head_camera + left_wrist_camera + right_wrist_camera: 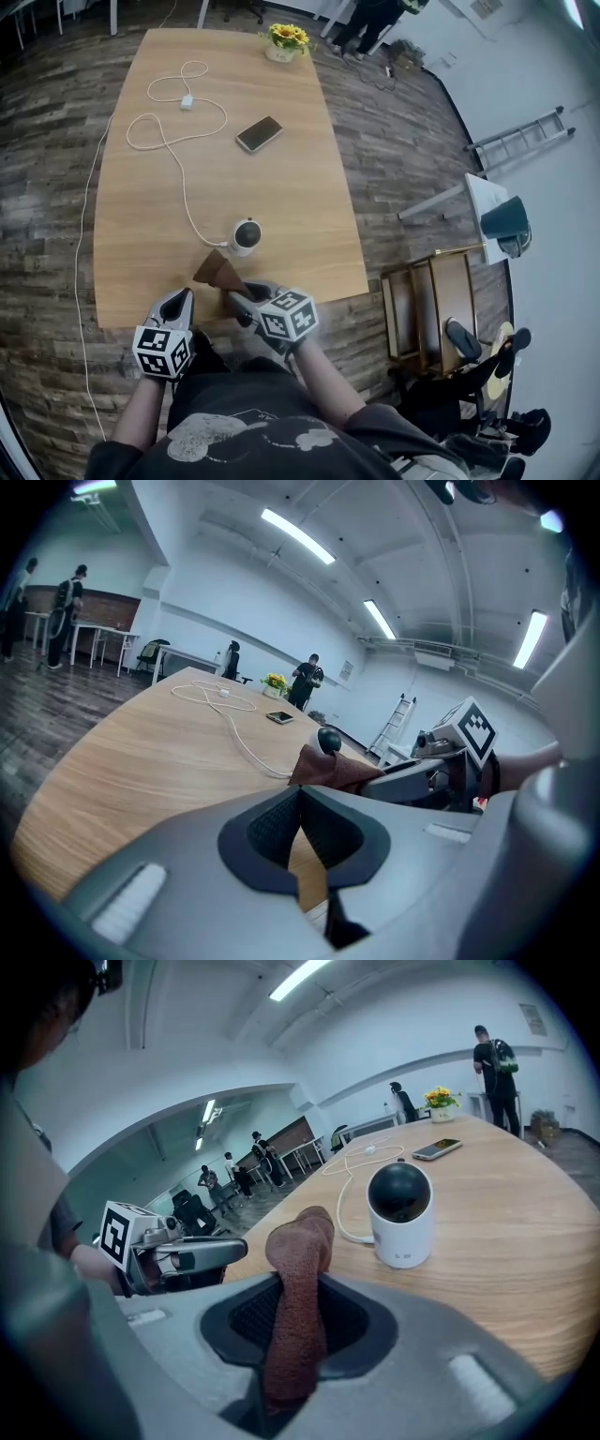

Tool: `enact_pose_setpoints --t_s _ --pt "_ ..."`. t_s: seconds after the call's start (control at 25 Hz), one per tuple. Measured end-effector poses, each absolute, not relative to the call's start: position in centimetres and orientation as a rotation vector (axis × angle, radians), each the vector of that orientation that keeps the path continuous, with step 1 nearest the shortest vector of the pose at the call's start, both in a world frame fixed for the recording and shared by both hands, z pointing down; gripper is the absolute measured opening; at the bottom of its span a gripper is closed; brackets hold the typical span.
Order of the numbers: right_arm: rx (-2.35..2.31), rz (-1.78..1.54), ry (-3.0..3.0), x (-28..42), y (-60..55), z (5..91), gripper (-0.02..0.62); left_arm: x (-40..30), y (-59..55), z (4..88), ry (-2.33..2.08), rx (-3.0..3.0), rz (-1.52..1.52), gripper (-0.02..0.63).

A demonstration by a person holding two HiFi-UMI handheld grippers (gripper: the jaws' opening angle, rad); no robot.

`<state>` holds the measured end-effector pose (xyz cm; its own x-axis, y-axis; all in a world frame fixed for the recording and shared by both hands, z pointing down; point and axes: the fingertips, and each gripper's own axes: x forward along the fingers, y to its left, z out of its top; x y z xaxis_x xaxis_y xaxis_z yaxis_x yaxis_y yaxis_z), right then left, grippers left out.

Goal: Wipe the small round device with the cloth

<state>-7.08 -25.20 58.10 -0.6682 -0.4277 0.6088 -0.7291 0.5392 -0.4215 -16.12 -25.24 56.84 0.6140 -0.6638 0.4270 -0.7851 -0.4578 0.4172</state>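
Observation:
The small round device (246,235), white with a dark domed front, stands near the table's front edge; it shows large in the right gripper view (400,1213) and small in the left gripper view (329,740). My right gripper (234,296) is shut on a brown cloth (217,272) that sticks up between its jaws (296,1269), just short of the device. My left gripper (176,305) sits at the table's front edge, left of the right one, shut with nothing between its jaws (300,836).
A white cable (173,150) runs from the device across the wooden table (281,187) to an adapter (187,101). A phone (259,133) lies mid-table and a flower pot (286,41) at the far end. People stand beyond the table. A wooden trolley (436,305) is at right.

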Motion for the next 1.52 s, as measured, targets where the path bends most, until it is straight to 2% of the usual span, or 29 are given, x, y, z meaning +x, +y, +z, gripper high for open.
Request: enact_pose_setpoints --t_s 0.32,1.04,1.52 --pt "0.888 0.847 -2.445 -4.4 -22.5 55.6 0.078 -13.2 -21.4 55.7 -1.215 2.232 0.230 0.017" --pt "1.047 0.889 -2.492 12.0 -3.2 54.4 0.078 -1.2 -3.8 52.8 -1.288 2.261 0.185 0.017" --pt "1.060 0.925 -2.546 12.7 3.2 56.0 0.078 -1.5 4.6 53.5 -1.335 2.191 0.277 0.017"
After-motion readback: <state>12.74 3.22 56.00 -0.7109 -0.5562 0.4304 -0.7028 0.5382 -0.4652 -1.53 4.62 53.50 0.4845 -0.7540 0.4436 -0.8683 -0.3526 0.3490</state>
